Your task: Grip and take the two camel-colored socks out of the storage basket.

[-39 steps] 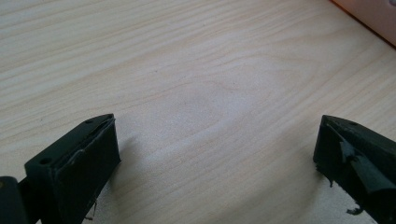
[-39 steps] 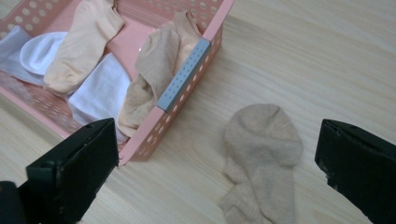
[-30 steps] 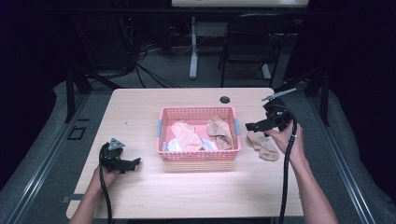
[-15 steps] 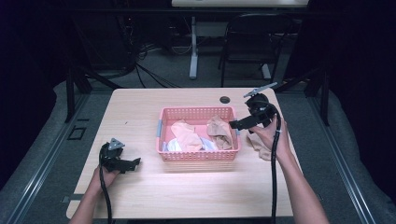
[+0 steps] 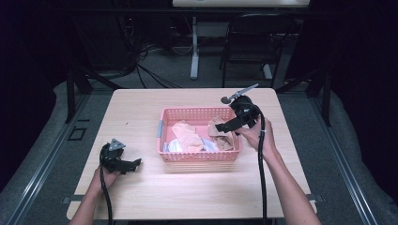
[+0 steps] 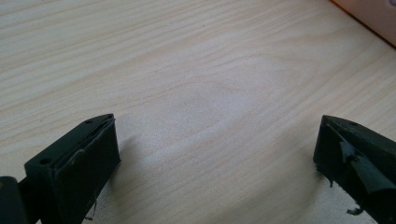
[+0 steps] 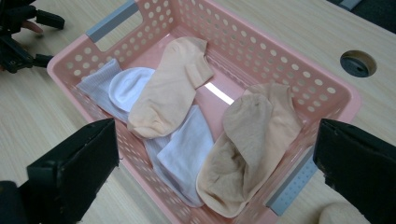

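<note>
Jaws spread, the right gripper (image 5: pixel 224 126) hovers over the pink basket (image 7: pixel 299 74), where the tan sock (image 7: pixel 252 144) draped on its right rim risks sliding out, while the left gripper (image 5: pixel 133 165) rests open at near left.

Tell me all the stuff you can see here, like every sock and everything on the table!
Basket: one, pink with grey handles, middle of the table.
Peach sock: one, lying flat inside the basket.
Tan sock: one, draped against the basket's wall on the right gripper's side.
White socks: at least two, under the peach one; exact count hard to tell.
Loose sock: one, tan, on the table outside the basket, only partly visible.
Table: one, light wood.
Cable hole: one, dark, round, in the table beyond the basket.
Chair: one, black, behind the table.
Left gripper: black, fingers open, low over bare table.
Right gripper: black, fingers open, above the basket.
</note>
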### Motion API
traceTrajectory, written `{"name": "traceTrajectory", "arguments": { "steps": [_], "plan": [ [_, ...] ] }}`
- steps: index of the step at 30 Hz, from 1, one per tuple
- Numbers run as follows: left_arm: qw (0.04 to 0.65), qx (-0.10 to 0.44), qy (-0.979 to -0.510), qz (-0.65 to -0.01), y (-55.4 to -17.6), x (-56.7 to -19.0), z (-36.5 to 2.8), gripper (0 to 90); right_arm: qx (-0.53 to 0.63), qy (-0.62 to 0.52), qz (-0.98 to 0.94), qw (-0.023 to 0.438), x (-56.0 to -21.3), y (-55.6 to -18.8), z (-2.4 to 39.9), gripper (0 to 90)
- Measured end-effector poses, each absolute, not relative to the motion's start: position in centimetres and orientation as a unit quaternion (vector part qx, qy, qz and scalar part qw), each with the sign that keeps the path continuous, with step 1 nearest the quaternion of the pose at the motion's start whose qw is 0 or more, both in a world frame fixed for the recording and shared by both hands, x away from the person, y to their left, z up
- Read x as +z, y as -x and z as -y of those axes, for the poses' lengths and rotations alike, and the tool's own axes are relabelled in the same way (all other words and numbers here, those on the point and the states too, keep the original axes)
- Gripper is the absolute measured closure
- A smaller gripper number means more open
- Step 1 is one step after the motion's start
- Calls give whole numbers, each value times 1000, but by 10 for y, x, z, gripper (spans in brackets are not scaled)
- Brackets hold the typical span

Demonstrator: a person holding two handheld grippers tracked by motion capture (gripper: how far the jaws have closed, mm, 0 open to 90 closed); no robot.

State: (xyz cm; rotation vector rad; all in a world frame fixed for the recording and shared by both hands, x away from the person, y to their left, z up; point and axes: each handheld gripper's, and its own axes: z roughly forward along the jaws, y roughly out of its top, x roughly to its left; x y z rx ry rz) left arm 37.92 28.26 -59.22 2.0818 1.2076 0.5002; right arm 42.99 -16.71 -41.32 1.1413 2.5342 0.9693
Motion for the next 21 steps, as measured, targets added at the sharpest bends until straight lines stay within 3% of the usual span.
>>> {"name": "traceTrajectory", "arguments": {
  "steps": [12,21],
  "plan": [
    [335,192,-798,-464,-379,-592,-283,0,280,-399,-870,79,-450,-441,155,162],
    [335,192,-798,-463,-379,-592,-283,0,236,-412,-877,79,-470,-451,147,420]
  ]
}}
